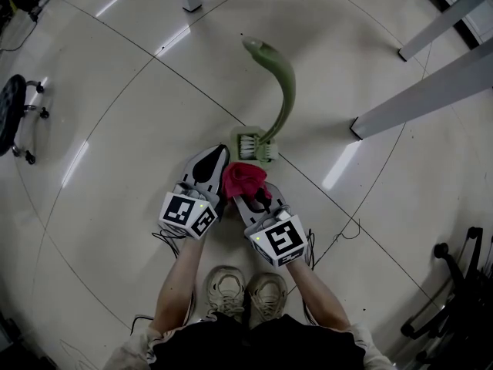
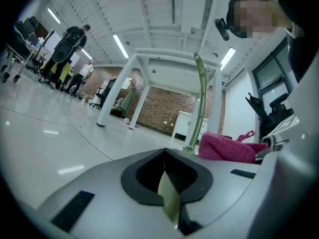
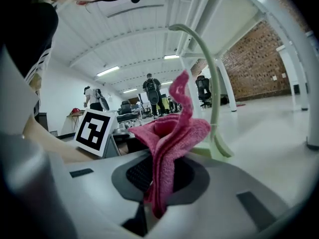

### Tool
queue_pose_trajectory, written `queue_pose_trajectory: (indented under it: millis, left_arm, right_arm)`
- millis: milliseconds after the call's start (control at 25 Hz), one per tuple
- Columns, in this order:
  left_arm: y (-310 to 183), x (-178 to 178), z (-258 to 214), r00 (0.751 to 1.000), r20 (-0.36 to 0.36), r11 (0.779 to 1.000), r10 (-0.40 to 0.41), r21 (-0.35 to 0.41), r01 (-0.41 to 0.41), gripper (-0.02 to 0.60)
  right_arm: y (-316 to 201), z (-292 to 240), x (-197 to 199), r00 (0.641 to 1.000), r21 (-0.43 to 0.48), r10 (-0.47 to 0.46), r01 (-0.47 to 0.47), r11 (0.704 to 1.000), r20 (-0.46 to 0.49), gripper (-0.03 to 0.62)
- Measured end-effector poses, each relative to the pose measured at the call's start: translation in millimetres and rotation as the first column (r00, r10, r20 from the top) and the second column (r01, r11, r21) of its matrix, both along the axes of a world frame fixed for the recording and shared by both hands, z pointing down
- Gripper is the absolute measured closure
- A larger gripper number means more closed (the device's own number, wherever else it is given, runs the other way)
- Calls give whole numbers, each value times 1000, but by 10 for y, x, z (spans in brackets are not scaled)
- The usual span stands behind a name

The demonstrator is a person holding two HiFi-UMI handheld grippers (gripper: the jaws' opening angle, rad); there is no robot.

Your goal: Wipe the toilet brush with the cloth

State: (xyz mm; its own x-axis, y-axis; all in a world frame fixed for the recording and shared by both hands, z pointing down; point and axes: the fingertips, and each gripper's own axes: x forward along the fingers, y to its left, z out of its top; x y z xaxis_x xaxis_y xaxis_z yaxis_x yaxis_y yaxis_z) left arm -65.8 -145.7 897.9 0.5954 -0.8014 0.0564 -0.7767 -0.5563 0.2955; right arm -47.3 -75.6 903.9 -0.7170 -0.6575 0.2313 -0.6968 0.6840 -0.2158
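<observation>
1. I am reading the left claw point(image 2: 169, 185) as fully closed. Its jaws are pinching a thin pale-green flap point(image 2: 170, 200), which I judge to be part of the toilet brush point(image 1: 288, 91), so this claw is doing the steadying.
2. The brush is standing just ahead of both claws. Its head point(image 1: 256, 146) is sitting low, just beyond the left claw's tips, and its curved handle point(image 2: 201, 98) is rising well above them.
3. The right claw point(image 3: 157, 183) is clamping the pink cloth point(image 3: 172, 133). A bunched fold is sticking up out of the jaws, and the handle is showing just behind that fold and to its right.
4. In the head view the cloth is lying between the two claws and close to the brush head. I cannot tell whether it is touching the head.
5. I am judging this as the approach step: the brush is held and the cloth is gripped, but no wiping stroke is under way yet.
6. The next move is calling for the right claw to go forward until the loose fold meets the brush, then to run along it while the left claw is holding firm.
7. I am expecting the thin flap to be a weak hold. A hard push from the cloth could twist the brush or pull it out of the left claw.
</observation>
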Motion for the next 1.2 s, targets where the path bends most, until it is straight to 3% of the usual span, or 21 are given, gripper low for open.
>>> queue_pose_trajectory:
  millis: [160, 280, 320, 360, 400, 440, 520, 560, 600, 760, 960, 1080, 1200]
  left_arm:
    - [-13, -48, -54, 1000, -13, 999, 21, 33, -21, 577]
    - [34, -140, -242, 991, -85, 990, 102, 109, -92, 575]
    - [71, -134, -299, 982, -101, 981, 162, 125, -149, 526]
    - [118, -98, -323, 968, -91, 966, 235, 128, -222, 371]
    - [174, -41, -303, 949, -43, 945, 312, 122, -305, 224]
    - [231, 27, -239, 922, 39, 916, 386, 106, -388, 159]
    - [290, 142, -47, 845, 212, 858, 491, 54, -512, 156]
    - [275, 183, 21, 817, 253, 839, 518, 37, -543, 156]
    - [239, 221, 44, 805, 257, 827, 535, 34, -561, 156]
    - [101, 387, 14, 779, 209, 790, 591, 48, -612, 156]
    - [1, 524, 58, 734, 224, 748, 642, 31, -663, 156]
    - [29, 517, 52, 728, 222, 743, 649, 24, -669, 156]
    - [105, 470, 37, 741, 202, 754, 641, 18, -657, 156]
  right_arm:
    - [-14, 14, 8, 1000, -4, -6, 6, 1000, -1, 562]
    - [16, 58, 223, 999, -19, 53, -53, 998, -7, 562]
    - [25, 99, 314, 997, -34, 79, -79, 996, -10, 562]
    - [32, 148, 401, 995, -52, 101, -102, 993, -15, 562]
    - [35, 195, 479, 993, -68, 120, -121, 990, -19, 562]
    - [33, 234, 544, 991, -80, 134, -135, 988, -22, 562]
    - [17, 277, 627, 989, -92, 149, -150, 984, -24, 562]
    - [9, 289, 646, 988, -95, 151, -153, 984, -26, 562]
    - [4, 299, 653, 988, -97, 152, -154, 983, -30, 562]
    - [-12, 328, 612, 987, -106, 151, -155, 982, -51, 563]
    - [-46, 331, 591, 988, -107, 142, -147, 983, -55, 562]
    - [-100, 333, 615, 986, -96, 144, -151, 984, -78, 562]
    - [-211, 336, 751, 978, -79, 178, -187, 979, -109, 562]
